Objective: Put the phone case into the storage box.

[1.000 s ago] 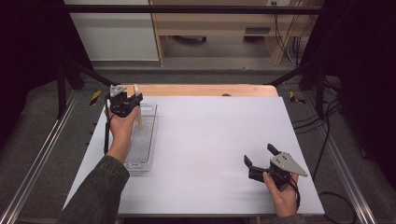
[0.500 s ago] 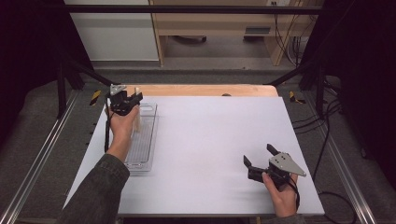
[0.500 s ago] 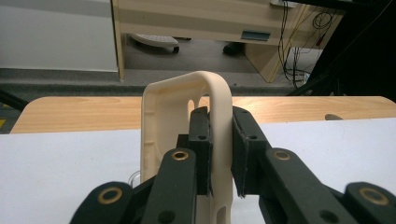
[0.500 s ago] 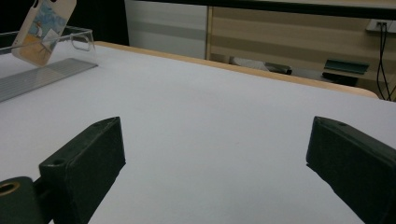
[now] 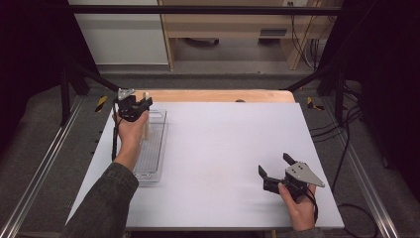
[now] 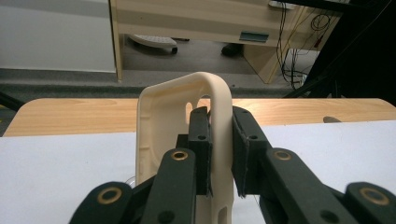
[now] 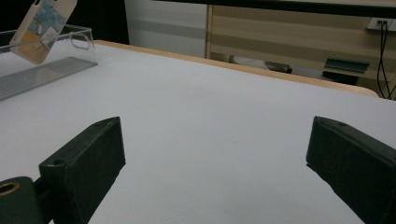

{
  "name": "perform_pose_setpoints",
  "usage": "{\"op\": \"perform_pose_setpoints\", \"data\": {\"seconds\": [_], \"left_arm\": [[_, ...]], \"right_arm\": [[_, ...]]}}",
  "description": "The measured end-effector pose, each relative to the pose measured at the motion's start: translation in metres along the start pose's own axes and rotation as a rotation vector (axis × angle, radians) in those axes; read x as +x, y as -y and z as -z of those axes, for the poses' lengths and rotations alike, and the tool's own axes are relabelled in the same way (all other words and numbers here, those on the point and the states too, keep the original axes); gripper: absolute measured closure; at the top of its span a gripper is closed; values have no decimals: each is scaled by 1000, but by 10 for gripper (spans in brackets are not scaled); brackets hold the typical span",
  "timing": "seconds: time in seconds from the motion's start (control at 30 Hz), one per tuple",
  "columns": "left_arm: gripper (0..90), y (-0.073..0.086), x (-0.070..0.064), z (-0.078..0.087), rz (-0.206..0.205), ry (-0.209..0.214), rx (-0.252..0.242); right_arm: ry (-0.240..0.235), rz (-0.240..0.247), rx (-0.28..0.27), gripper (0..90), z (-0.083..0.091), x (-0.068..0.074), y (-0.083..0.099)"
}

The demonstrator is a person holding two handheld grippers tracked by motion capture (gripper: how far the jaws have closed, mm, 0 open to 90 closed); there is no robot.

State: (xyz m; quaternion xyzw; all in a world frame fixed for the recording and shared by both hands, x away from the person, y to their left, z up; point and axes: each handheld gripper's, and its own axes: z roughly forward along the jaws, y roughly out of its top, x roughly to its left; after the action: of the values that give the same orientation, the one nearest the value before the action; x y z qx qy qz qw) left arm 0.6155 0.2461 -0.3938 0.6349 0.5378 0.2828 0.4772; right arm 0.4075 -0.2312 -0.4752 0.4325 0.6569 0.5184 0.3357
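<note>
The clear tray (image 5: 151,148) lay along the left side of the white table (image 5: 223,148) and serves as the landmark here. Over its far end, the left gripper (image 5: 140,105) was clamped on a cream phone case (image 6: 187,135), its two jaws pinching one long side wall of the case from either side. The case stood upright on edge, lifted above the tray's far end rather than resting in it; in the right gripper view its printed back (image 7: 44,25) hung tilted just over the tray's rim (image 7: 79,35).

The case looked light, thin and hollow, probably a somewhat flexible plastic shell, so it would likely bow if squeezed hard or held by a corner. The side wall, away from the button cut-outs, seemed the soundest place to grip, as the smooth surface could slip between the pads.

Well to the right of the tray, near the table's near edge, the right gripper (image 5: 277,168) rested low with its jaws spread wide and nothing between them.
</note>
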Motion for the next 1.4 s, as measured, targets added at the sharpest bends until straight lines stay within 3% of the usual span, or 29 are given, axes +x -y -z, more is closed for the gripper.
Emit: {"op": "perform_pose_setpoints", "data": {"seconds": [0.53, 1.0, 1.4], "left_arm": [[777, 1, -3, -5, 9, 10, 3], [780, -2, -7, -10, -17, 20, 3], [775, -2, -7, -11, -13, 25, 3]], "right_arm": [[3, -2, 0, 44, 1, -2, 0], [2, -8, 2, 44, 1, -4, 1], [-4, -7, 6, 43, 0, -4, 2]]}}
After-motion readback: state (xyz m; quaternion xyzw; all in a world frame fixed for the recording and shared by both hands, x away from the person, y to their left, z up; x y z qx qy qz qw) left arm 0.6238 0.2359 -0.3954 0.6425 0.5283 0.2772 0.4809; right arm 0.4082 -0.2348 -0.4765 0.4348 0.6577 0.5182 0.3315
